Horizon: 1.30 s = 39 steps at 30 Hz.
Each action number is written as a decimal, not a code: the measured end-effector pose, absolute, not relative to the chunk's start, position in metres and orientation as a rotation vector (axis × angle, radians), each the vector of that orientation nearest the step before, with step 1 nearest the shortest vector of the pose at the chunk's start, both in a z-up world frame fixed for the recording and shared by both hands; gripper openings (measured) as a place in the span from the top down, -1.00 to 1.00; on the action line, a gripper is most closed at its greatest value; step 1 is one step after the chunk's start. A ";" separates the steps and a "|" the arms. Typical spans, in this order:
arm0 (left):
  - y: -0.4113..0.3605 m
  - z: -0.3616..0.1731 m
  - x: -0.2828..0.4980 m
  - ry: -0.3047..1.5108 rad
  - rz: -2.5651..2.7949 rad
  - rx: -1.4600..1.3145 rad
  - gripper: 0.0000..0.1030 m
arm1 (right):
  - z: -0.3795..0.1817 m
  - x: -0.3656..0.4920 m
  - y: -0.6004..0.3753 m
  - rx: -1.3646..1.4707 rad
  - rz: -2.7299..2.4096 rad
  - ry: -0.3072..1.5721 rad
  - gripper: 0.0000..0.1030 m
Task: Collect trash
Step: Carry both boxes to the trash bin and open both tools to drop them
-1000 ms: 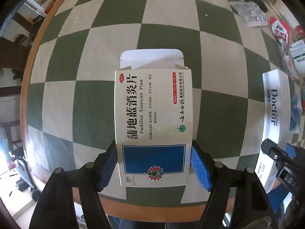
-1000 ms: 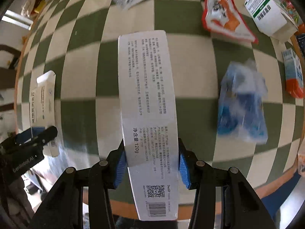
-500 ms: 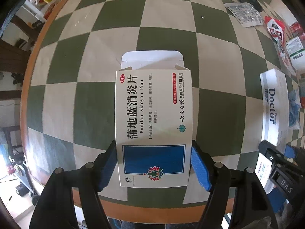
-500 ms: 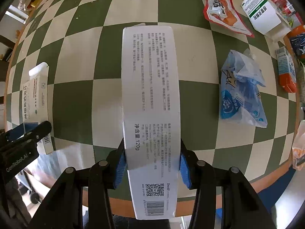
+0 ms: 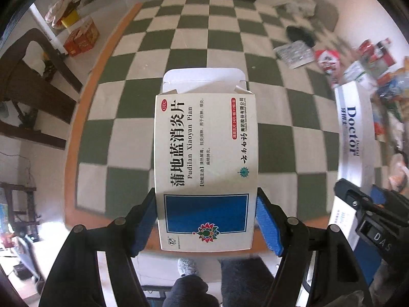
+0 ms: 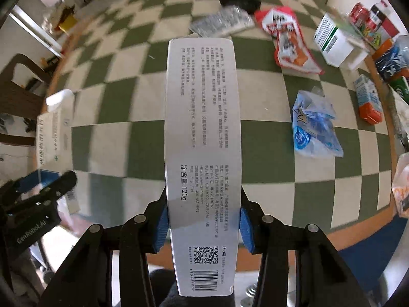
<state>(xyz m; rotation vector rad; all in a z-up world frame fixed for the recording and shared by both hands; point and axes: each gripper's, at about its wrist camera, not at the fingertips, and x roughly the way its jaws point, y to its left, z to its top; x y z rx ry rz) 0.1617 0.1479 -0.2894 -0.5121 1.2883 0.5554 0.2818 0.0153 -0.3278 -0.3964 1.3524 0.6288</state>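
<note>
Both tools grip trash above the checkered worktop [image 6: 268,138] — left tool [image 5: 205,220] clamps the medicine box [image 5: 205,153], right tool [image 6: 203,223], tightening, the long toothpaste box [image 6: 203,128]. Wrappers [image 6: 291,43] and cartons [image 6: 334,43] remain at far right.

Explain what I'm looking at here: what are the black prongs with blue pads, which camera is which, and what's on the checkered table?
No robot arm here: a person carries a two-finger gripper in each hand, and each has a fisheye camera looking along its fingers.

Left wrist view: the left gripper clamps a medicine box with its end flap open. Right wrist view: the right gripper holds a long toothpaste box, and its jaws are closing tighter on it. Each view shows the other gripper at its edge.

Both are lifted above the round checkered table. On it lie a blue plastic bag, a red snack wrapper, a foil packet and a white carton.
</note>
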 end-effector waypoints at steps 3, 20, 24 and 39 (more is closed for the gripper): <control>0.135 -0.272 0.124 1.253 0.521 -0.493 -0.35 | -0.299 0.253 0.011 -0.354 0.646 1.324 0.07; 0.098 -0.424 -0.075 1.496 0.450 -0.724 -0.35 | -0.431 0.026 -0.076 -0.295 0.686 1.723 0.07; 0.109 -0.526 -0.069 1.536 0.462 -0.807 -0.35 | -0.538 0.022 -0.079 -0.287 0.655 1.843 0.07; 0.149 -0.756 -0.032 1.610 0.460 -0.877 -0.97 | -0.832 0.064 -0.008 -0.358 0.678 1.933 -0.05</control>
